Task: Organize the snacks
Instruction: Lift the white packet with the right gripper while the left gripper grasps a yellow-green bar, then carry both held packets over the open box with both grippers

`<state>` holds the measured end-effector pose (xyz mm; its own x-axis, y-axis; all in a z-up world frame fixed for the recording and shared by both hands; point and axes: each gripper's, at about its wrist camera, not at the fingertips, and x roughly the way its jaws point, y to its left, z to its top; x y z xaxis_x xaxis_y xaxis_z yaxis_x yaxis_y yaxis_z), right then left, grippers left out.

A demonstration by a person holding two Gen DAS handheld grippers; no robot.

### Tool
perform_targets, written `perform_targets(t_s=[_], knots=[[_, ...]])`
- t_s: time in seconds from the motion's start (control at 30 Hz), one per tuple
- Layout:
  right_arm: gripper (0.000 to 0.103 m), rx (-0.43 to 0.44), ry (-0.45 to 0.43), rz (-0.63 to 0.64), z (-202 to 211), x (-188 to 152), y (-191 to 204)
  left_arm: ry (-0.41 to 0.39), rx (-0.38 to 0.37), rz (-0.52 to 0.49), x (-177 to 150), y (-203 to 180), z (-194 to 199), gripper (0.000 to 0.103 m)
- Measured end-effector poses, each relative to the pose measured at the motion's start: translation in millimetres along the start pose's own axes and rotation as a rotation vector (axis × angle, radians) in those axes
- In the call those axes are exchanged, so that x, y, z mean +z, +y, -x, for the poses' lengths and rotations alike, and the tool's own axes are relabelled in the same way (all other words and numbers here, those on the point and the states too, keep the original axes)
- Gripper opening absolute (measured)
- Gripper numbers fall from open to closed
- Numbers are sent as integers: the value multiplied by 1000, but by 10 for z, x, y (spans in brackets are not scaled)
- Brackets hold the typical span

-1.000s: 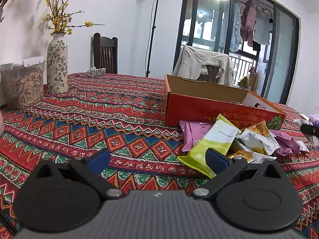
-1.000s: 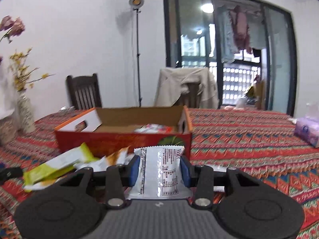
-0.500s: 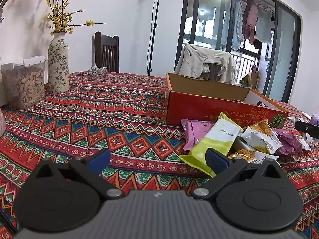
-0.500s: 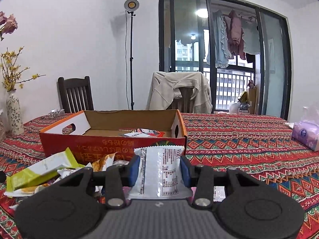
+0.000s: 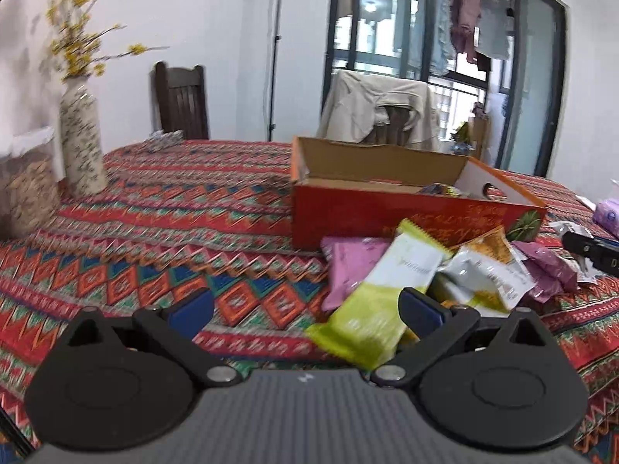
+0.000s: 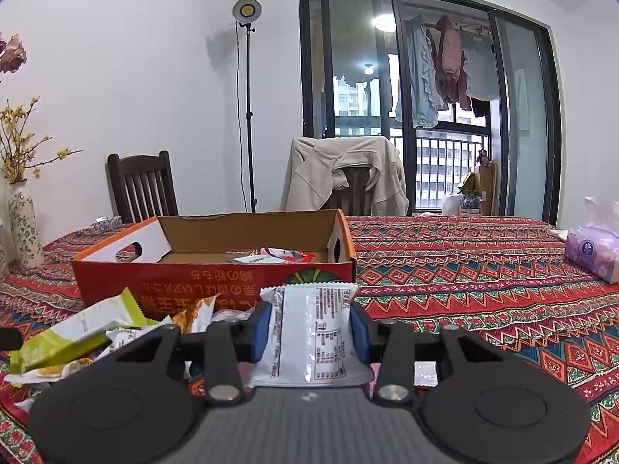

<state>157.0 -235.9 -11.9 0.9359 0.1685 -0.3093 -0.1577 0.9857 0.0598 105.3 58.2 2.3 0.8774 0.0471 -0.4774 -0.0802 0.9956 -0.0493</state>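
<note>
In the left wrist view, our left tool [image 5: 305, 303] stands wide open with nothing between its blue pads. Compared with a second ago the picture is blurred and sits a little higher: we now see over the near wall of the red cardboard box [image 5: 390, 212] to wrappers lying inside, where before only the wall showed. The loose snacks lie on the patterned surface [image 5: 162, 232] just in front of the box: a green-and-white packet [image 5: 381, 299] nearest our tool, a pink packet [image 5: 352, 266] behind it and touching the box's foot, orange-and-white packets [image 5: 479, 266] beside it. None has shifted. We judge the left tool is repositioning over the pile, not yet picking.

In the right wrist view, our right tool [image 6: 309, 326] is clamped on a white snack packet [image 6: 311, 332], printed back facing us, exactly as it was a second ago. What has changed is the look into the box [image 6: 216, 282]: it lies straight ahead of the packet and more of its floor shows, with a few wrappers [image 6: 271, 257] already there. The held packet is in front of the box's near wall, not yet over the opening. We judge it is on its way in; carrying it past the wall and letting go remains.
</note>
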Motion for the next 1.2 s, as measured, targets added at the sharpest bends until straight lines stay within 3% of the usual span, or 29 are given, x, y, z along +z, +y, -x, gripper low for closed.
perform_targets(t_s=[0.33, 0.7, 0.77, 0.9, 1.2], knots=[[42, 11, -1, -16, 9, -2, -31, 65, -18, -136, 156, -440, -367, 103], [42, 20, -5, -27, 25, -3, -53, 133, -73, -130, 153, -538, -588, 65], [42, 22, -6, -28, 25, -4, -50, 136, -78, -124, 124, -528, -577, 62], [42, 24, -7, -29, 25, -1, -55, 127, -87, -101, 115, -472, -528, 42], [42, 26, -12, -31, 36, -4, -51, 92, -70, -72, 100, -394, -368, 39]])
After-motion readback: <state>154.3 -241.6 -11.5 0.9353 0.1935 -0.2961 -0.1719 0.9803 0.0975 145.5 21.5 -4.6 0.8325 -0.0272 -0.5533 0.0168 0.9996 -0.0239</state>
